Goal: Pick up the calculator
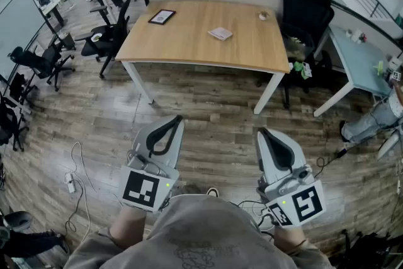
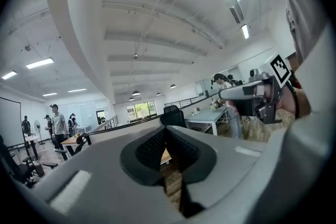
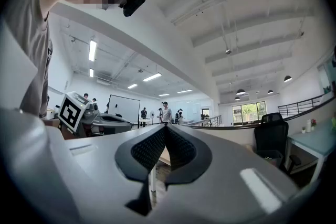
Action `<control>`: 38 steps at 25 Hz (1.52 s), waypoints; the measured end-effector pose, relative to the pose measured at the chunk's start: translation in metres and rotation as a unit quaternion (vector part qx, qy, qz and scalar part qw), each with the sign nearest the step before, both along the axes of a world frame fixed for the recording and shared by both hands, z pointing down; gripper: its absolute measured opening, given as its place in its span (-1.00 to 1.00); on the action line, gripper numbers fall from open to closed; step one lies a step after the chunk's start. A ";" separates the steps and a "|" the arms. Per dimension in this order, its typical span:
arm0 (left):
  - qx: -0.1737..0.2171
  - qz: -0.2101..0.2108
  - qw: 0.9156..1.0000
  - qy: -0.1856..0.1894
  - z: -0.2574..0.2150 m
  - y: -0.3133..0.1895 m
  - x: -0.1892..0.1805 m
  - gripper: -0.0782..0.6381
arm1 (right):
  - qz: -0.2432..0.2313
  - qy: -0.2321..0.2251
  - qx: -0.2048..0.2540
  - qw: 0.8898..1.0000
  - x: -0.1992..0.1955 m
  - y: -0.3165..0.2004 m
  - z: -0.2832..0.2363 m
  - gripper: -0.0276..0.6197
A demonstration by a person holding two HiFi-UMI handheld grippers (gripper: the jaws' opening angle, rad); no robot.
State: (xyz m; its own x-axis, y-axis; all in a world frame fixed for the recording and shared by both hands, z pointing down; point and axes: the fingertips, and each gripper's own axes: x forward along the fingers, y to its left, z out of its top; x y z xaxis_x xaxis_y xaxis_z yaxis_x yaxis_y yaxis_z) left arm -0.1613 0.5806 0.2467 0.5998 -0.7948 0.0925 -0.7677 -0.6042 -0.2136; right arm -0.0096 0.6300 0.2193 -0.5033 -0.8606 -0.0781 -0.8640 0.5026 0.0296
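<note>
A light wooden table (image 1: 189,47) stands ahead of me. On its far left lies a flat dark-framed device with a pale face (image 1: 162,16), which may be the calculator. A small flat grey item (image 1: 220,33) lies near the middle. I cannot tell for sure which of the two is the calculator. My left gripper (image 1: 174,123) and right gripper (image 1: 262,134) are held level near my waist, well short of the table. Both are shut with nothing between the jaws. The jaws meet in the left gripper view (image 2: 167,132) and in the right gripper view (image 3: 165,129).
A small object (image 1: 263,16) sits at the table's far right. Black office chairs stand at the left (image 1: 110,34) and right (image 1: 305,9). Cables and a power strip (image 1: 70,182) lie on the wood floor at the left. A pale blue desk (image 1: 359,60) and a seated person's leg (image 1: 371,120) are at the right.
</note>
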 end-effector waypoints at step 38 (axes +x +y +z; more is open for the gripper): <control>-0.008 -0.004 1.000 0.026 0.006 -0.151 0.023 -0.23 | 0.029 -0.004 -0.060 0.998 0.042 -0.150 0.039 -0.88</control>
